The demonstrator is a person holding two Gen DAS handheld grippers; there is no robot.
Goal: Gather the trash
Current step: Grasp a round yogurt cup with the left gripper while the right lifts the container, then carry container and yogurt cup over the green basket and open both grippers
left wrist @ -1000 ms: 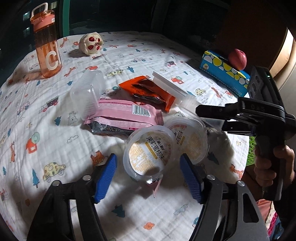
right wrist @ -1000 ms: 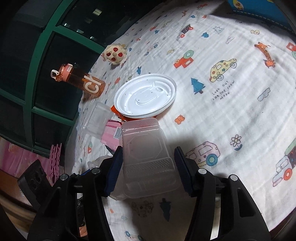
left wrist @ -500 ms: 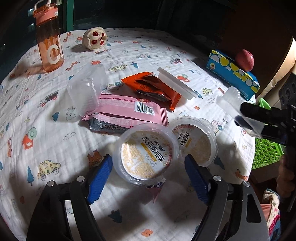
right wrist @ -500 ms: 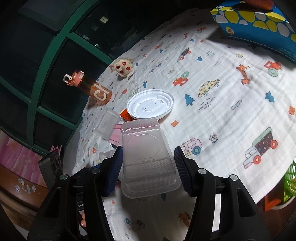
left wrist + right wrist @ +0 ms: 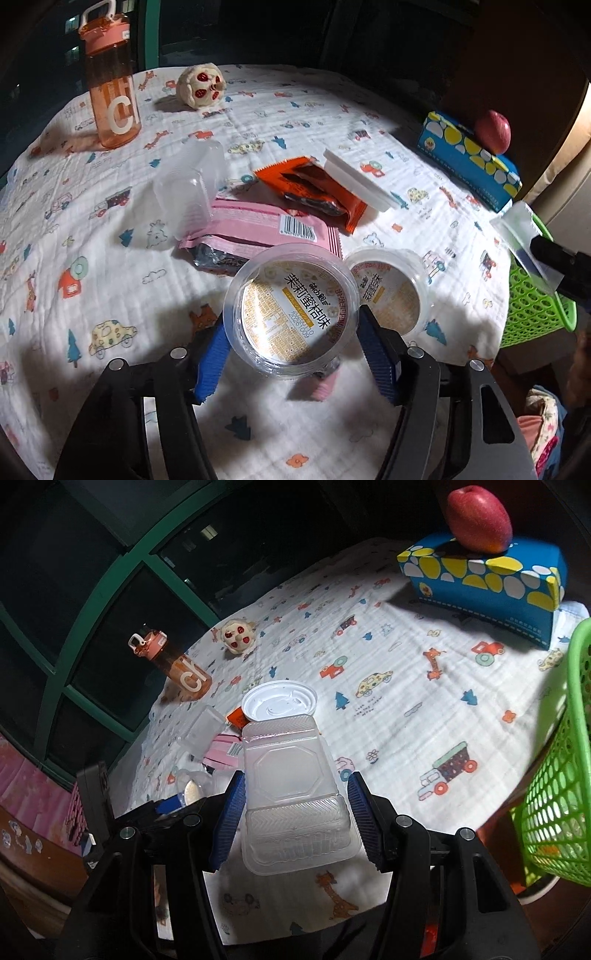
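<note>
My left gripper [image 5: 291, 352] is shut on a clear round cup [image 5: 291, 314] with a yellow printed lid, lifted a little off the cloth. A second such cup [image 5: 388, 291] lies just right of it. A pink wrapper [image 5: 258, 230], an orange wrapper [image 5: 314, 188], a clear plastic box [image 5: 188, 184] and a white lid [image 5: 354, 177] lie beyond. My right gripper [image 5: 295, 808] is shut on a clear plastic clamshell box [image 5: 291, 797], held above the table edge near the green basket [image 5: 557, 790]. That box also shows at the right edge of the left wrist view [image 5: 524, 240].
An orange water bottle [image 5: 110, 85] and a small plush toy [image 5: 201, 85] stand at the far side. A blue tissue box [image 5: 484, 572] with a red apple [image 5: 478, 515] on it sits at the far right. The green basket also shows beside the table [image 5: 535, 310].
My left gripper closed on the near cup and raised it. My right gripper carried the clamshell box rightward, off the table toward the green basket.
</note>
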